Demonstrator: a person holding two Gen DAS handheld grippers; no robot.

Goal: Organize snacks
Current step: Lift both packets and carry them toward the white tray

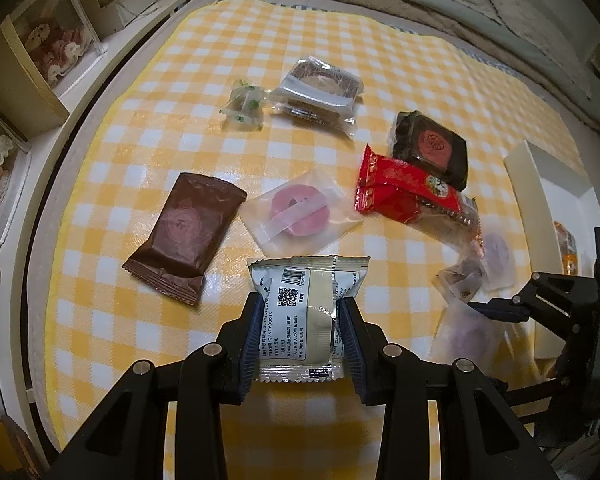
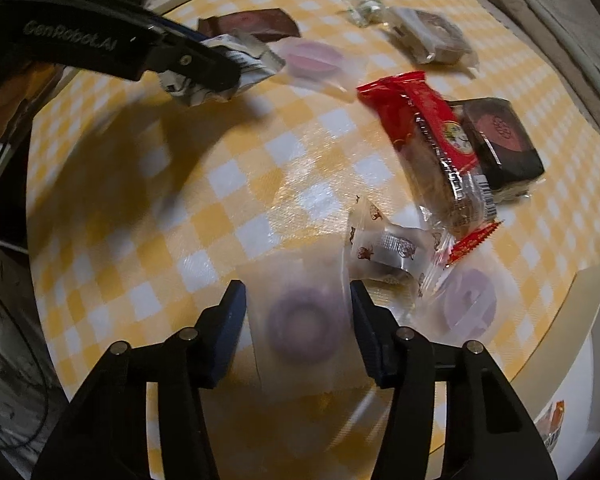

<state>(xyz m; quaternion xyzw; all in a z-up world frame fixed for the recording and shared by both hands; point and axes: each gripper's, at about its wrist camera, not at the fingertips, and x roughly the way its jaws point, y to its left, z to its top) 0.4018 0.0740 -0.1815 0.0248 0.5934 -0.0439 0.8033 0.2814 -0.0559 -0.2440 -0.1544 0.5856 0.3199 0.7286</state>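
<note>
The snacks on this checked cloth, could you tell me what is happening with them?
A person is sorting them with two handheld grippers. The left gripper is shut on a white barcoded packet. The right gripper has a translucent pouch with a purple ring between its jaws; grip unclear. Other snacks lie scattered.

A yellow-checked cloth [image 1: 148, 160] carries a brown packet [image 1: 184, 236], red packet [image 1: 404, 192] and pink-sweet pouch [image 1: 300, 212].

Snack packets [image 1: 410, 196] scattered on cloth [image 1: 148, 152], box [image 1: 548, 184] at right edge, shelves [image 1: 40, 68] left.
</note>
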